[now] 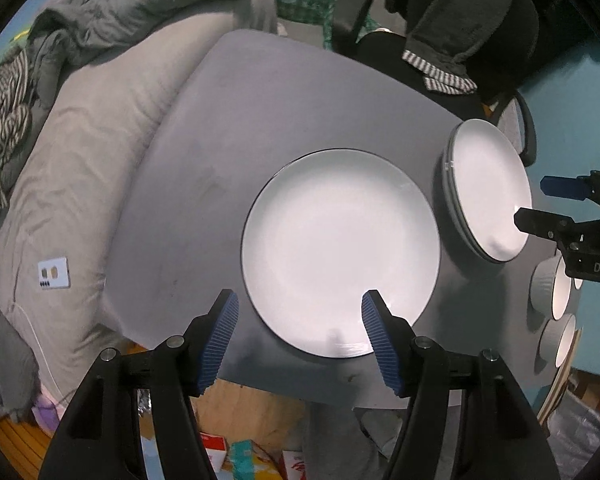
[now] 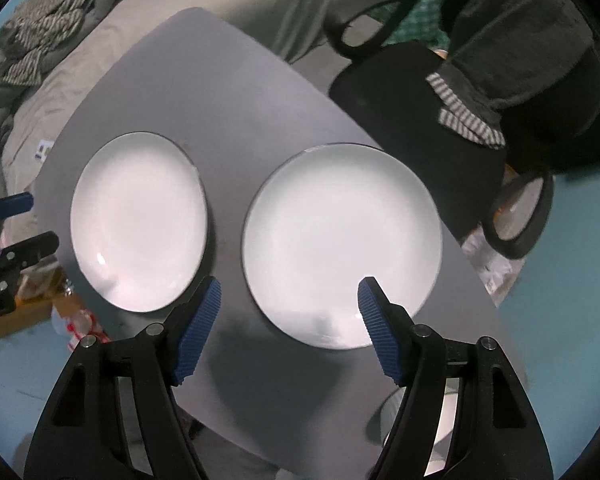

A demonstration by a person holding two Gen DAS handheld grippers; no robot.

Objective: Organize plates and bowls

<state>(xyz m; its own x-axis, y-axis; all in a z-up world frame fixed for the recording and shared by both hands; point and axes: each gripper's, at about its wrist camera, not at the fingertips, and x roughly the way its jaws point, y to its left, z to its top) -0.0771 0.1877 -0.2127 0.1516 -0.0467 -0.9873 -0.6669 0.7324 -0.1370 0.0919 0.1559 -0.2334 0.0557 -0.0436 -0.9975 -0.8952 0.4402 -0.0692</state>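
Two white plates with dark rims lie on a grey table [image 1: 240, 128]. In the left wrist view one plate [image 1: 340, 252] lies in front of my open left gripper [image 1: 300, 312], whose right pad is over its near rim. A second plate [image 1: 488, 188], seemingly on top of another, lies to the right. Two white bowls [image 1: 550, 292] sit at the table's right edge. In the right wrist view my open, empty right gripper [image 2: 290, 300] hovers above the near rim of the right plate [image 2: 340, 244]; the left plate [image 2: 138, 220] lies beside it. A bowl [image 2: 412, 420] shows under the right finger.
A bed with grey bedding [image 1: 80, 140] runs along the table's far and left sides. A black office chair [image 2: 440, 100] draped with dark clothes stands at the far right. Boxes and packets [image 1: 236, 456] lie on the floor below the near table edge.
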